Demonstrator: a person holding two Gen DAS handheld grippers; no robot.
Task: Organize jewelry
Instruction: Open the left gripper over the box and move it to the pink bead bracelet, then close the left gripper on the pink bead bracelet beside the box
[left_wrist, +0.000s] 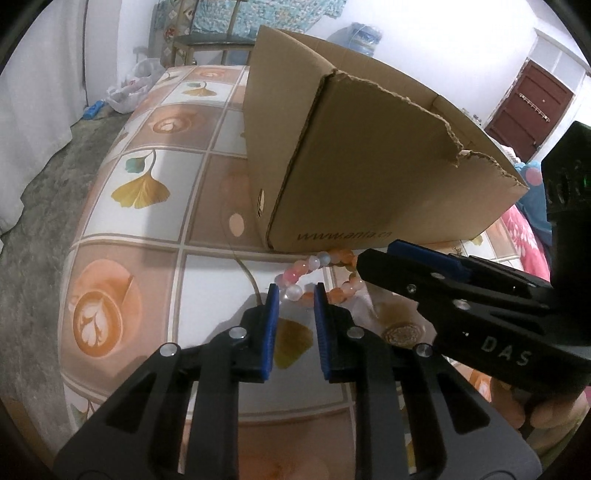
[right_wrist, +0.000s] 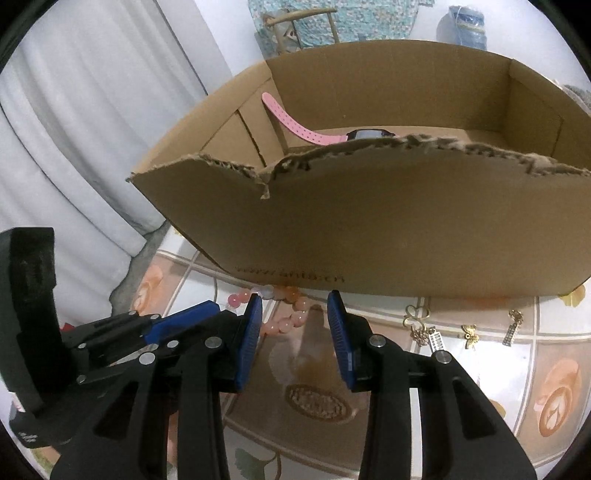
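A bracelet (left_wrist: 334, 258) of pink, white and orange beads lies on the table against the front of the cardboard box (left_wrist: 369, 155). My left gripper (left_wrist: 296, 293) points down at it, its blue pads (left_wrist: 271, 325) a small gap apart with two beads right at the tips; I see no squeeze. In the right wrist view my right gripper (right_wrist: 294, 300) stands open above the same bracelet (right_wrist: 295, 314), and the left gripper (right_wrist: 199, 317) reaches in from the left. Inside the box (right_wrist: 406, 229) lies a pink-strapped watch (right_wrist: 295, 125).
A round gold ornament (right_wrist: 317, 400) lies on the patterned tablecloth below the right gripper. Small gold pieces (right_wrist: 419, 328) (right_wrist: 469, 334) (right_wrist: 513, 328) lie to the right along the box front. The table's left edge drops to a grey floor (left_wrist: 44, 206). A hand (left_wrist: 546, 410) holds the right gripper.
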